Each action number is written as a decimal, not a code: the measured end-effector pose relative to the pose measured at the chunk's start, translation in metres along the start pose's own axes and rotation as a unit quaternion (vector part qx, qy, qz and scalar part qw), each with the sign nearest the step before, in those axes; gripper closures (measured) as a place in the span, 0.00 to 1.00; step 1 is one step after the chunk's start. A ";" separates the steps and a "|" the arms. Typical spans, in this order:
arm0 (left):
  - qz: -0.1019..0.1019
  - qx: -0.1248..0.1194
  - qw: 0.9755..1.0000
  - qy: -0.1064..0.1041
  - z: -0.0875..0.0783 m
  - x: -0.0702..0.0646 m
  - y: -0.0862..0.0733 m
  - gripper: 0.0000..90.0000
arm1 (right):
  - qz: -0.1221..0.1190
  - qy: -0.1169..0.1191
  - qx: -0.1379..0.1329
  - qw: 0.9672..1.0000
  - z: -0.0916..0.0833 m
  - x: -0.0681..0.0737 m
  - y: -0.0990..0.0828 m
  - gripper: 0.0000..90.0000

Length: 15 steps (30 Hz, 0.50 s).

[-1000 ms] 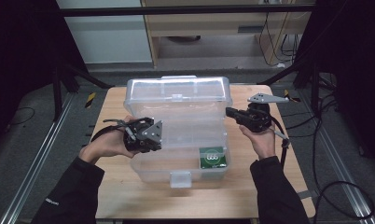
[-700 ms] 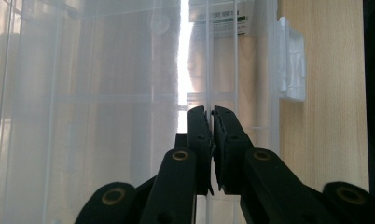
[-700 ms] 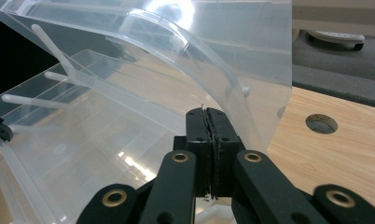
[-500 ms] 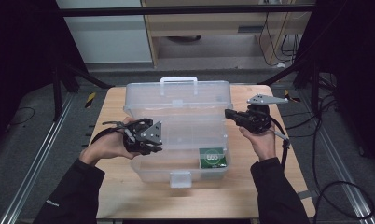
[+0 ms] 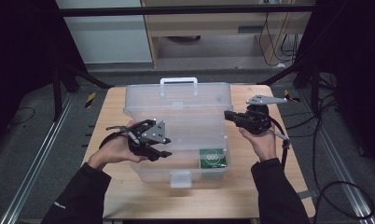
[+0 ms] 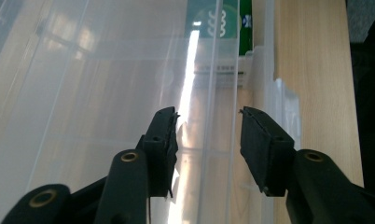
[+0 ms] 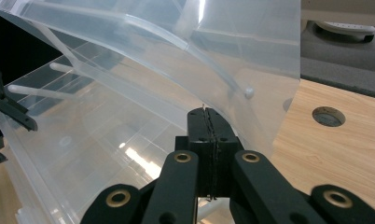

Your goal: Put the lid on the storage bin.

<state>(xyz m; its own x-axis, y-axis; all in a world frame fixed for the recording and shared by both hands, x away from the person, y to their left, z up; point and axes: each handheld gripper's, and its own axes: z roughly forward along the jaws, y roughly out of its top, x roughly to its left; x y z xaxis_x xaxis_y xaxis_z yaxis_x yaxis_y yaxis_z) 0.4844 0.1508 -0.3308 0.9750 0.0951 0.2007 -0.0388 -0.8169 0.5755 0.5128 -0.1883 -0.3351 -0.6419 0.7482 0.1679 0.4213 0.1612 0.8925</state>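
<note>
Your left gripper, left of centre in the high view, has just been opening its jaws; they stand spread astride the front wall of the one clear plastic box, not pressing it. At centre right, your right gripper has its jaws pressed together at the raised lid's edge. One green packet lies inside, lower right. Your right gripper view alone reveals a hole in the table.

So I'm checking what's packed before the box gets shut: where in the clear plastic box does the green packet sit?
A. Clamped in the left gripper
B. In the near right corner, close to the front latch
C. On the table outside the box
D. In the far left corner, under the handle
B: in the high view the green packet lies inside the clear plastic box, in its near right corner beside the front latch.
</note>
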 end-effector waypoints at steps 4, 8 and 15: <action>-0.016 -0.036 0.999 -0.007 0.003 -0.003 -0.002 0.58 | 0.001 0.001 0.001 1.000 0.000 0.000 -0.001 1.00; -0.031 -0.065 0.997 0.004 0.006 -0.006 -0.004 0.56 | 0.006 0.001 0.007 1.000 0.000 -0.001 -0.004 1.00; -0.082 -0.126 0.988 0.025 0.007 -0.009 -0.009 0.55 | 0.004 0.001 0.010 1.000 -0.001 -0.002 -0.005 1.00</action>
<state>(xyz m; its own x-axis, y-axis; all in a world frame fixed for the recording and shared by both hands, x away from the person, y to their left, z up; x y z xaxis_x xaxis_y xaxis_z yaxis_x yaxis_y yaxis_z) 0.4776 0.1529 -0.3432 0.9609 0.2479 0.1233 0.0599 -0.6210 0.7815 0.5112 -0.1913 -0.3398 -0.6401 0.7480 0.1757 0.4385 0.1679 0.8829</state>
